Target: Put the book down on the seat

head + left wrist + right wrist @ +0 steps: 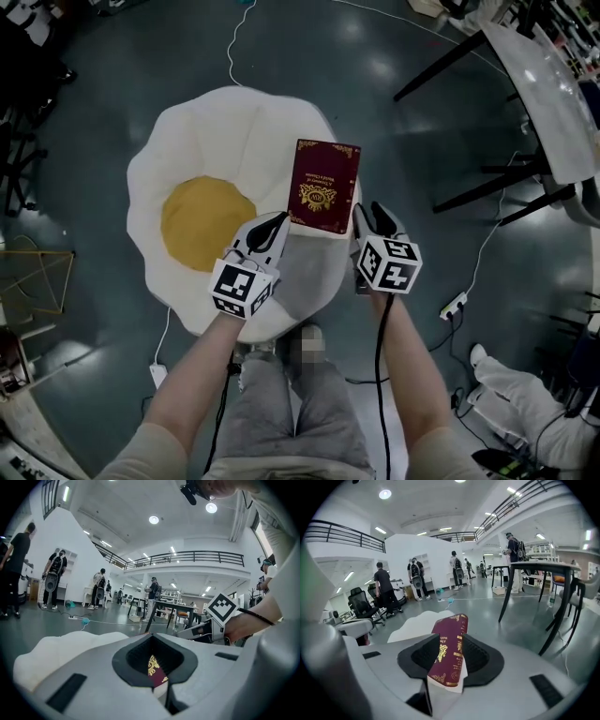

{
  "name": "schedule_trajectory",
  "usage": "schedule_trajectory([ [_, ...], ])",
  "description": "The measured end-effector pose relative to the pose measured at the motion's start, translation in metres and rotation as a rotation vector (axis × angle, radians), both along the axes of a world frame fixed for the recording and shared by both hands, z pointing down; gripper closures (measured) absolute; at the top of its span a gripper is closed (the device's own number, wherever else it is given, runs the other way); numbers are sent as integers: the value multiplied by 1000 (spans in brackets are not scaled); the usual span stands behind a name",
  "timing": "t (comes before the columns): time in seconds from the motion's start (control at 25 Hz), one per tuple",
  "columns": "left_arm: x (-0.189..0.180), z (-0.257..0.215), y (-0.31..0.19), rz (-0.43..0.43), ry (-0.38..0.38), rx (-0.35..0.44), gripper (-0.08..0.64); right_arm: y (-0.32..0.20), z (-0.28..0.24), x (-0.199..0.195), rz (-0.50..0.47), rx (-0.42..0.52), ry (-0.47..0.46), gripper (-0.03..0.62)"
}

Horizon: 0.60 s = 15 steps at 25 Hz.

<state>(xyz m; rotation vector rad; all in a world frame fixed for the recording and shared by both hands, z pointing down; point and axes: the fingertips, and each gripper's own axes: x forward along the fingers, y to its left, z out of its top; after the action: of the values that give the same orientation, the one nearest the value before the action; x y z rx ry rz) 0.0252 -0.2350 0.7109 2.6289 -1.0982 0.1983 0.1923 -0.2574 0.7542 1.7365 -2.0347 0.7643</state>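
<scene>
A maroon book [323, 187] with a gold emblem hangs over the right side of a fried-egg-shaped seat [206, 131], white with a yellow centre [202, 220]. My left gripper [278, 228] is shut on the book's near left corner. In the left gripper view only a strip of the book's cover [153, 668] shows between the jaws. My right gripper [368, 217] is at the book's near right edge. In the right gripper view the book [450, 653] stands on edge between the jaws, which press on both its sides. The seat [417, 623] lies beyond it.
Black table legs [450, 56] and chair legs [497, 187] stand at the upper right. A power strip [453, 305] and cables lie on the grey floor. A seated person's legs [516, 394] are at the bottom right, a wire frame [37, 281] at the left. Several people stand far off.
</scene>
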Motion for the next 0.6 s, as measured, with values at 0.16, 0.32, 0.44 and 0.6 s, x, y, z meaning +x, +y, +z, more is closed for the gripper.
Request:
schedule_trajectory([
  [0.16, -3, -50, 2, -5, 19, 25, 555, 8, -56, -2, -21, 67, 39, 483],
  [0.32, -6, -109, 4, -13, 31, 63, 555, 18, -119, -7, -33, 127, 48, 523],
  [0.44, -7, -154, 6, -15, 34, 88, 555, 26, -168, -8, -43, 168, 50, 551],
  [0.6, -9, -200, 12, -9, 8, 108, 555, 37, -230, -10, -46, 228, 68, 563],
])
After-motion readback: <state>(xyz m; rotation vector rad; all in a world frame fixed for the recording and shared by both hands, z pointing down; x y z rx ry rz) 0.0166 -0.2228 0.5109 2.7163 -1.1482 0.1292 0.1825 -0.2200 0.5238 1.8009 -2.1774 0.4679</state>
